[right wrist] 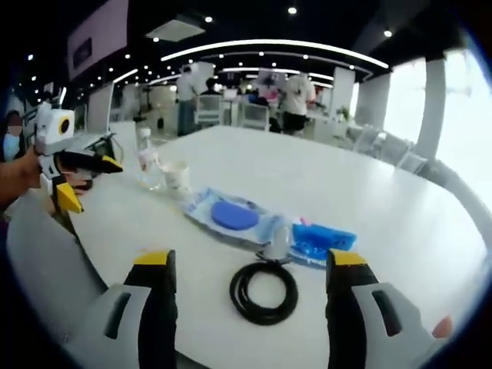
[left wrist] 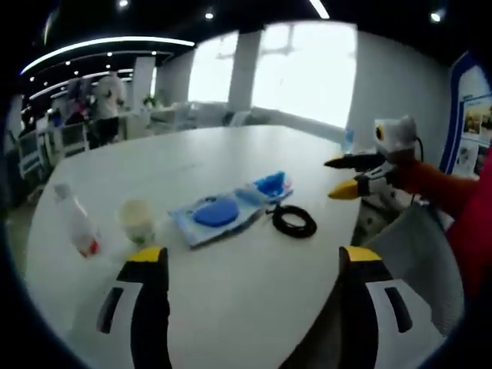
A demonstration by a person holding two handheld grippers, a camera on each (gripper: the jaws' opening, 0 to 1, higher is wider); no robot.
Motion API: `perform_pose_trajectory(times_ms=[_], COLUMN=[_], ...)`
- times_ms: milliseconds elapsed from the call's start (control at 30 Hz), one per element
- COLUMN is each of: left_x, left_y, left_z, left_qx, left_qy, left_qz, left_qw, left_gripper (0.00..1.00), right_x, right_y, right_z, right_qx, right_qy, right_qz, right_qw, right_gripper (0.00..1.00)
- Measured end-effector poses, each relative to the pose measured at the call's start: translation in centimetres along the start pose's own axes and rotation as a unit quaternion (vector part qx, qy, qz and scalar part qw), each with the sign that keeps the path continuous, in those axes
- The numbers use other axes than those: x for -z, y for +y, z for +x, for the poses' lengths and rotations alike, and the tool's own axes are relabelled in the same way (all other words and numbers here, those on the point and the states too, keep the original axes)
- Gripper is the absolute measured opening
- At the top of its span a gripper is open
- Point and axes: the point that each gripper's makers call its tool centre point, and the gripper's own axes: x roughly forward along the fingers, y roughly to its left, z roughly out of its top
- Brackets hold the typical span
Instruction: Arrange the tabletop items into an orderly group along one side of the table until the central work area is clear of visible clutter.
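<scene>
- In the left gripper view, the left claw [left wrist: 250, 265] stands wide, both yellow-tipped jaws raised over the white counter [left wrist: 231, 300] with nothing between them.
- Just ahead of that claw's gap lies a clear plastic packet [left wrist: 219, 214] with a round blue item inside, flat on the counter.
- Touching the packet's far end is a smaller blue packet [left wrist: 270, 185]; a black cable coil [left wrist: 294, 221] lies just beside both, ahead of the right-hand jaw.
- Ahead of the left-hand jaw stands a paper cup [left wrist: 137, 221], upright; further off to that side is a clear bottle [left wrist: 78, 224] with a red base, tilted.
- The right claw [left wrist: 347, 177] enters this view from the right, held in the air past the counter's edge, jaws apart and empty.
- In the right gripper view, the right claw [right wrist: 251, 265] is likewise wide and holds nothing.
- The cable coil [right wrist: 264, 292] lies between its jaws' lines, just ahead; the plastic packet [right wrist: 231, 215] and blue packet [right wrist: 323, 240] lie beyond it.
- The cup [right wrist: 176, 179] and bottle [right wrist: 146, 161] stand close together, further off toward the left claw [right wrist: 88, 183], which hovers open beside the counter [right wrist: 369, 192].
- People stand in the room well beyond the counter.
</scene>
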Motion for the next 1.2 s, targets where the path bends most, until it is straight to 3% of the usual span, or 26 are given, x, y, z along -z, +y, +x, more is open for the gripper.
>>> perform_pose_trajectory(times_ms=[133, 200, 333, 667, 1200], left_x=[0.1, 0.6, 1.6, 0.8, 1.1], left_y=[0.4, 0.6, 1.2, 1.9, 2.8], left_z=[-2.1, -2.9, -4.0, -5.7, -6.7], left_qx=[-0.016, -0.024, -0.050, -0.098, -0.113], left_qy=[-0.016, -0.014, 0.000, -0.037, -0.031], left_qz=[-0.014, -0.016, -0.004, -0.022, -0.019], left_qw=[0.9997, 0.9995, 0.9987, 0.9943, 0.9930], left_gripper=[0.99, 0.99, 0.99, 0.99, 0.99], right_x=[0.3, 0.6, 1.1, 1.1, 1.2], right_y=[-0.2, -0.3, -0.1, 0.8, 1.1], right_z=[-0.7, -0.9, -1.3, -1.9, -1.5], right_qx=[0.017, 0.020, 0.026, 0.053, 0.053], right_qy=[-0.008, -0.010, -0.007, -0.024, -0.020], right_qz=[0.015, 0.026, 0.044, 0.048, 0.033], right_qw=[0.9997, 0.9994, 0.9987, 0.9972, 0.9979], right_gripper=[0.94, 0.99, 0.99, 1.00, 1.00])
